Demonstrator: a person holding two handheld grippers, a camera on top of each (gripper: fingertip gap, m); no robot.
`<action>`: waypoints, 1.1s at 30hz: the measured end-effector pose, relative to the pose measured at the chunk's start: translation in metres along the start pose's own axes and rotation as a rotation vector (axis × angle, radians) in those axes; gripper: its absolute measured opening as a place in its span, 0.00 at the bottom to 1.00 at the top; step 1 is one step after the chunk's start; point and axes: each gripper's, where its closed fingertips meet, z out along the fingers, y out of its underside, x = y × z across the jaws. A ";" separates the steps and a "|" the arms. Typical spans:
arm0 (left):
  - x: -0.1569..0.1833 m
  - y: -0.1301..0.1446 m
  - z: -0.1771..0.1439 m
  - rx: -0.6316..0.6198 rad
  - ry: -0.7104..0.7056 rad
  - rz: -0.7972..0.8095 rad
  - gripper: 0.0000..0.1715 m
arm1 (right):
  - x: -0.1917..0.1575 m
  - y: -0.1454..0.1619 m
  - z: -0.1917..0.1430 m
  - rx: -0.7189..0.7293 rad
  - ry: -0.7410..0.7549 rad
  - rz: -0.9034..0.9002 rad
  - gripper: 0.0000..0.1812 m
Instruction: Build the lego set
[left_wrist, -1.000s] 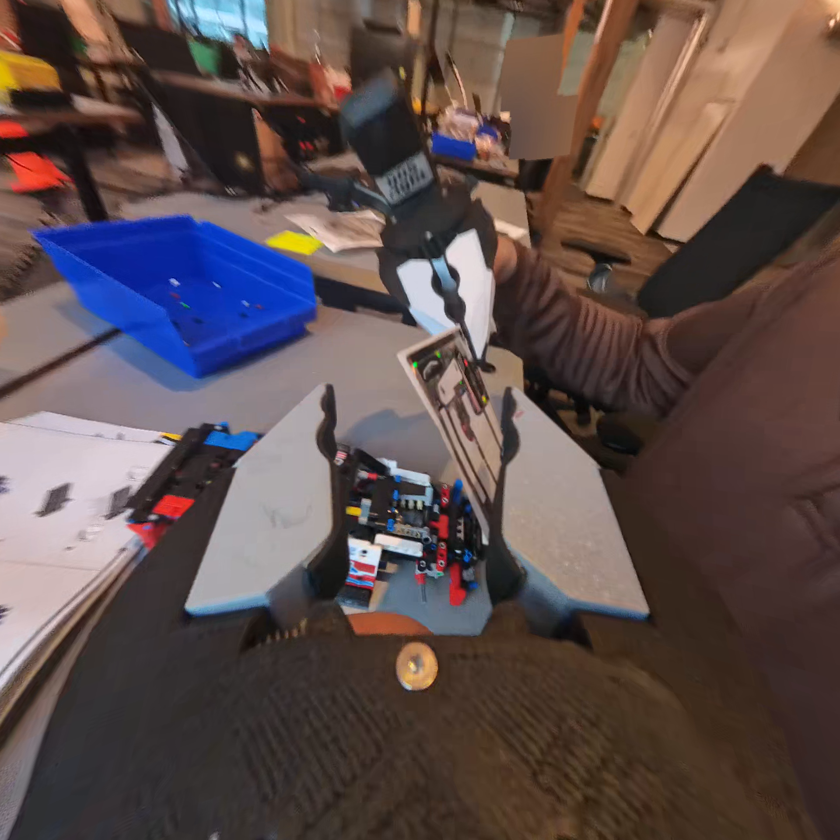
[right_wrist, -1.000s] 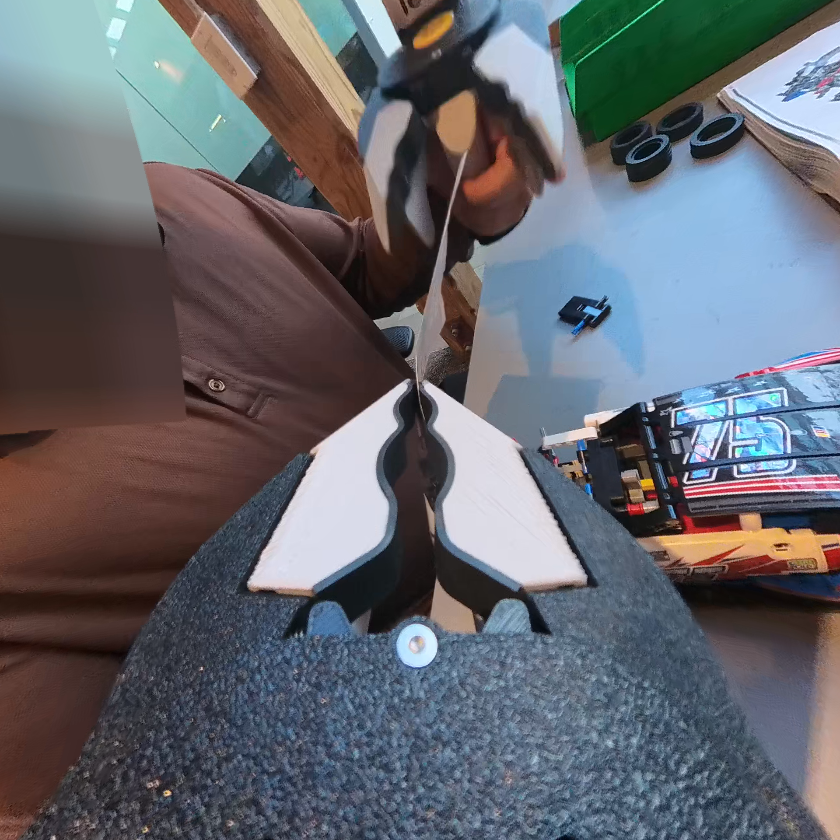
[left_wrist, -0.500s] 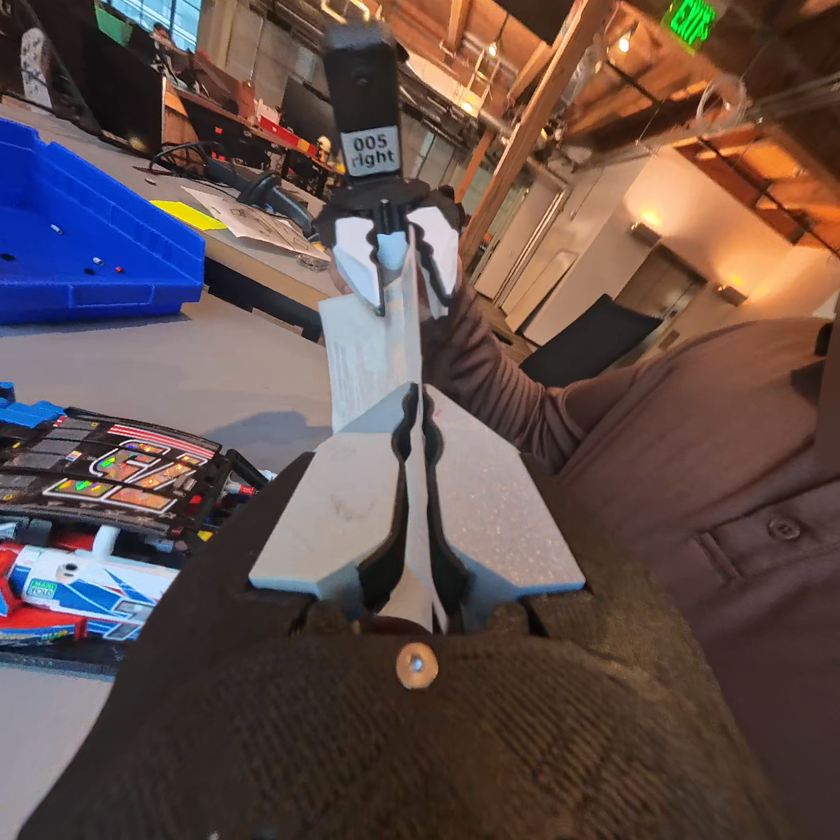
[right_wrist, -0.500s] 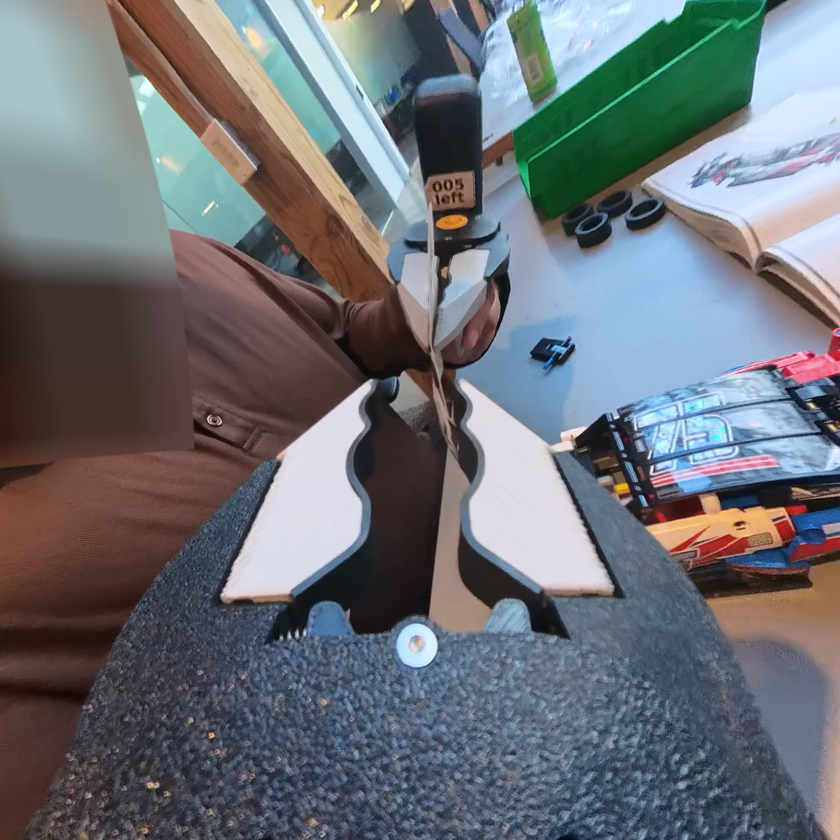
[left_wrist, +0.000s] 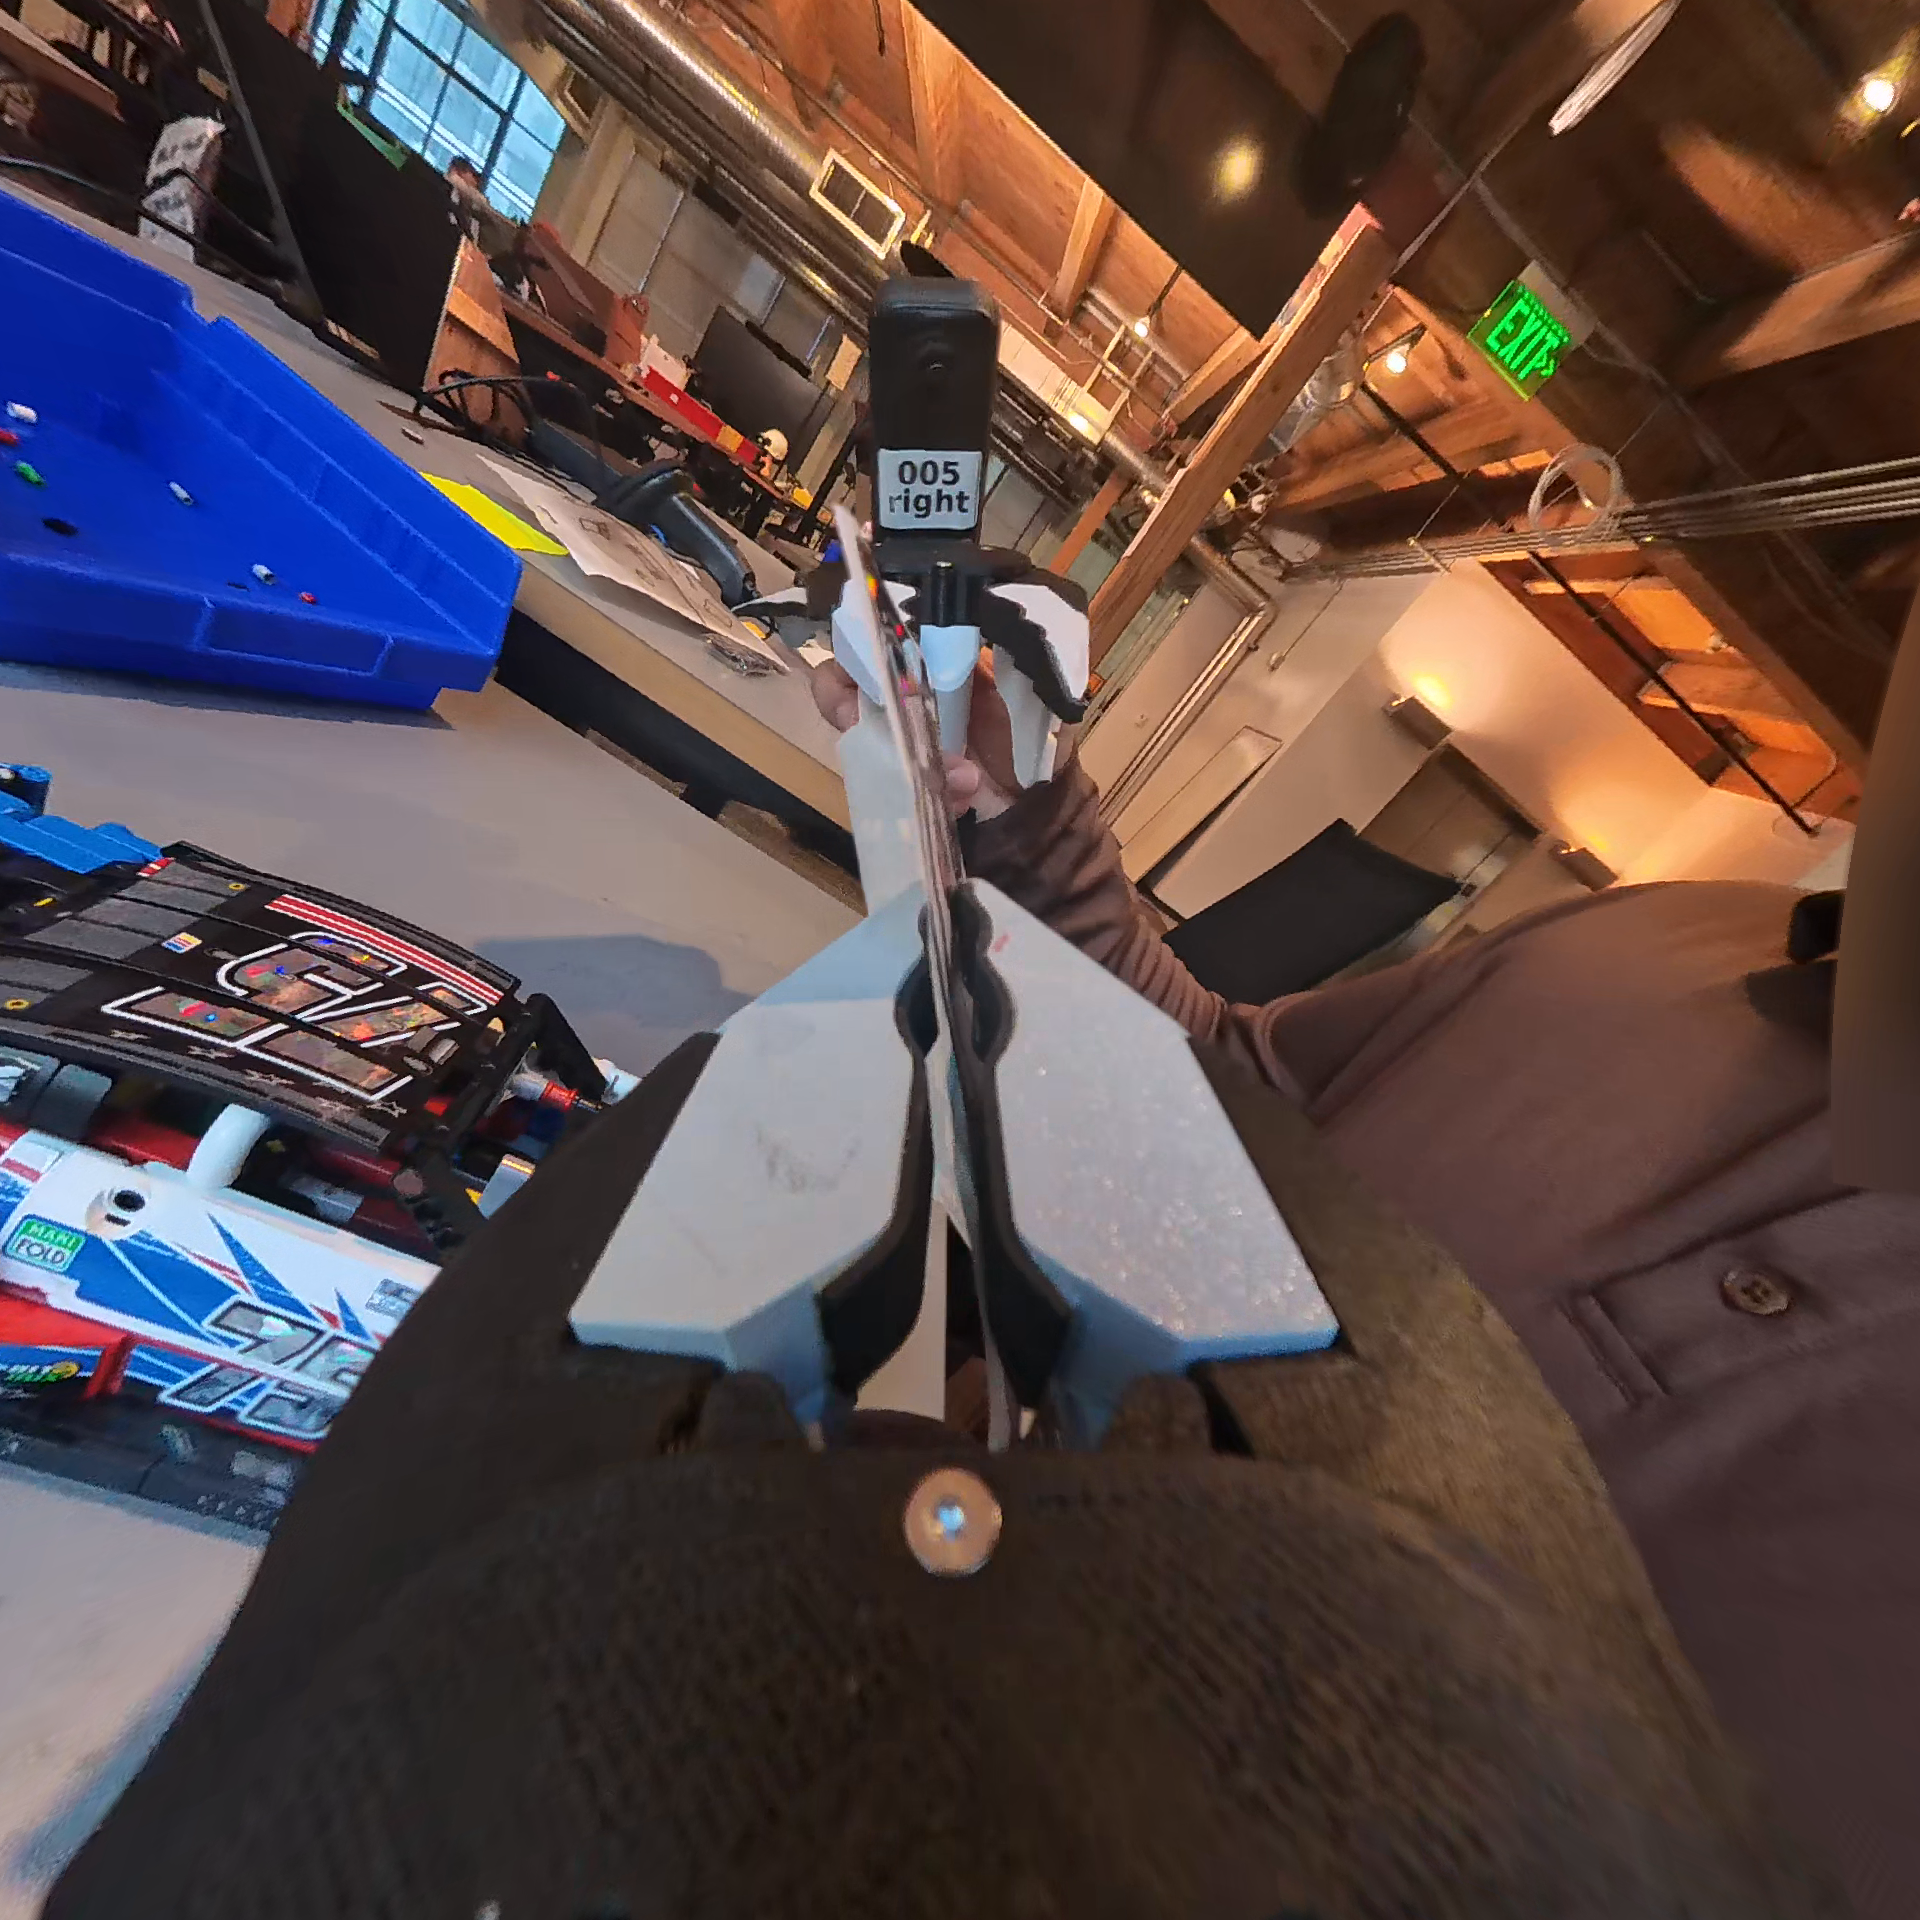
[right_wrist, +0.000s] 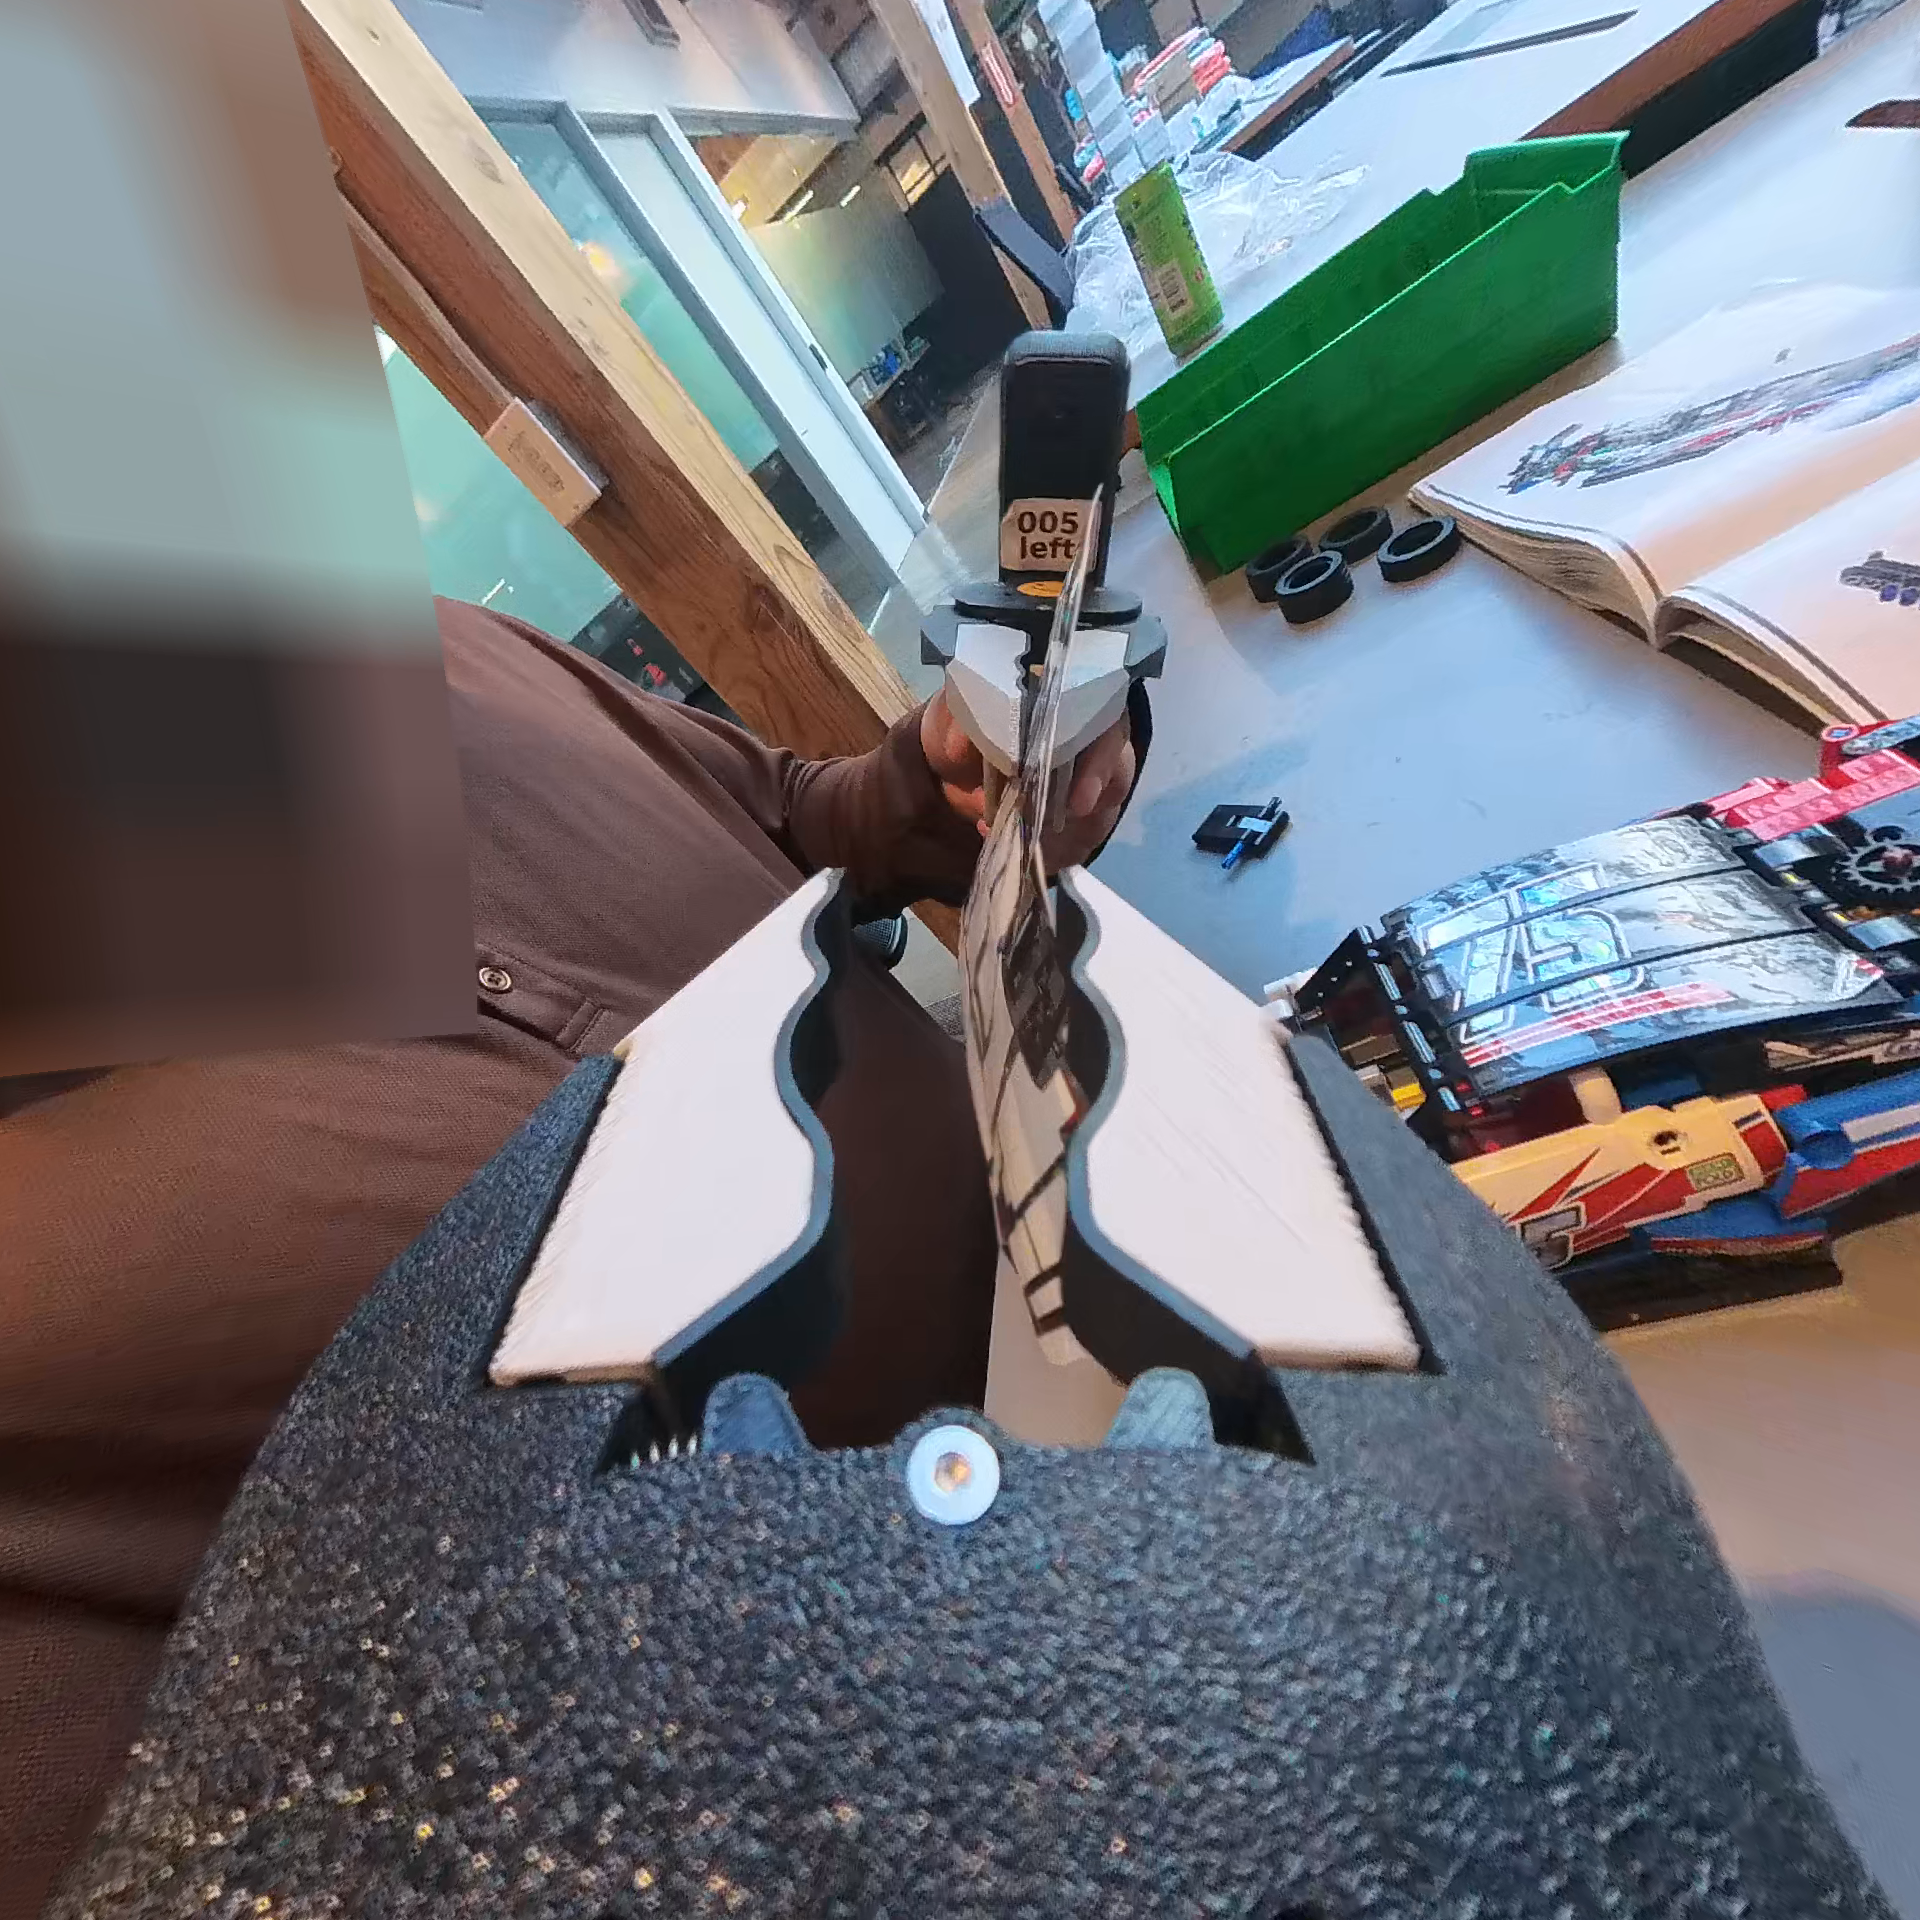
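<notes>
A sticker sheet (left_wrist: 896, 769) with black and white decals stands on edge between my two grippers, which face each other. My left gripper (left_wrist: 951, 914) is shut on one end of the sheet. My right gripper (right_wrist: 951, 904) is open; the sheet's (right_wrist: 1023, 997) other end passes between its jaws and lies against its right finger. In each view the opposite gripper shows beyond the sheet: the right one (left_wrist: 951, 665) and the left one (right_wrist: 1039, 717). The built lego race car (left_wrist: 260, 1018) lies on the grey table, and also shows in the right wrist view (right_wrist: 1621, 1008).
A blue bin (left_wrist: 260, 582) with a few small parts sits beyond the car. A green bin (right_wrist: 1403, 322), three black tyres (right_wrist: 1340, 561), an open instruction book (right_wrist: 1714, 520), a green can (right_wrist: 1169, 260) and a small black piece (right_wrist: 1242, 826) are on the table. A person's brown sleeve and shirt are close by. Left tips to right tips: about 8 cm.
My left gripper closed on the sticker sheet and tilted up. My right gripper, shut on the sheet a second ago, has opened.
</notes>
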 end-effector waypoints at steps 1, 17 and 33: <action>0.000 0.001 0.000 0.000 0.002 -0.006 0.00 | 0.001 0.001 0.000 0.001 0.002 0.004 0.22; -0.002 -0.006 -0.003 0.036 -0.026 -0.003 0.00 | 0.003 -0.004 -0.012 0.033 0.024 0.008 0.22; -0.002 -0.010 -0.007 0.052 -0.039 -0.001 0.00 | -0.002 -0.008 -0.015 0.048 0.014 0.003 0.22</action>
